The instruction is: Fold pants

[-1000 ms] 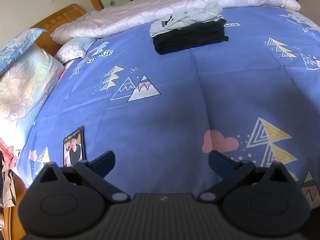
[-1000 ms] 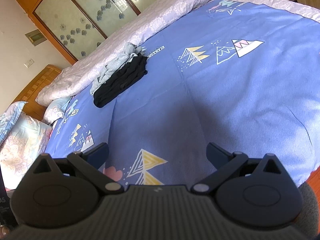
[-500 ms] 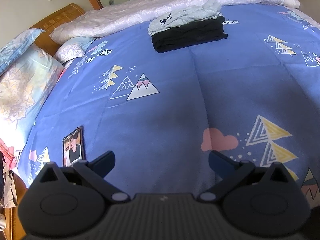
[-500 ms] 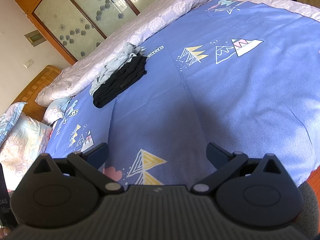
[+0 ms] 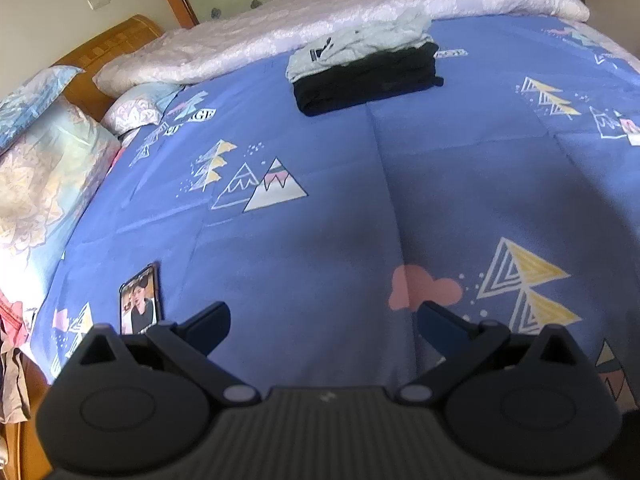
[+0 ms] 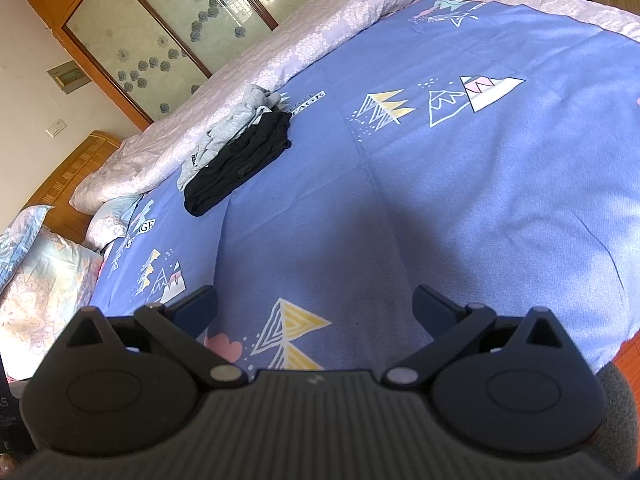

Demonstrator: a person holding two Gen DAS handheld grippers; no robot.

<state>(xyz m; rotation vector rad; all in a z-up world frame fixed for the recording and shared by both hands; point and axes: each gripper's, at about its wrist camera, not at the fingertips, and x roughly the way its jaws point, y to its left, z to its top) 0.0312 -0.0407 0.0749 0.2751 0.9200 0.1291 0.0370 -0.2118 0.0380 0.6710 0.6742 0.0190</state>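
Blue bedspread point(image 5: 320, 240) is stretching ahead; folded pants point(image 5: 366, 76) are lying far beyond my left gripper point(image 5: 324, 316) and right gripper point(image 6: 314, 300), both gaping wide, empty.

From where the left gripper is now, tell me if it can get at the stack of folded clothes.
Probably yes: the left gripper is open and only bare blue bedsheet lies between it and the stack of folded clothes, which sits far across the bed.
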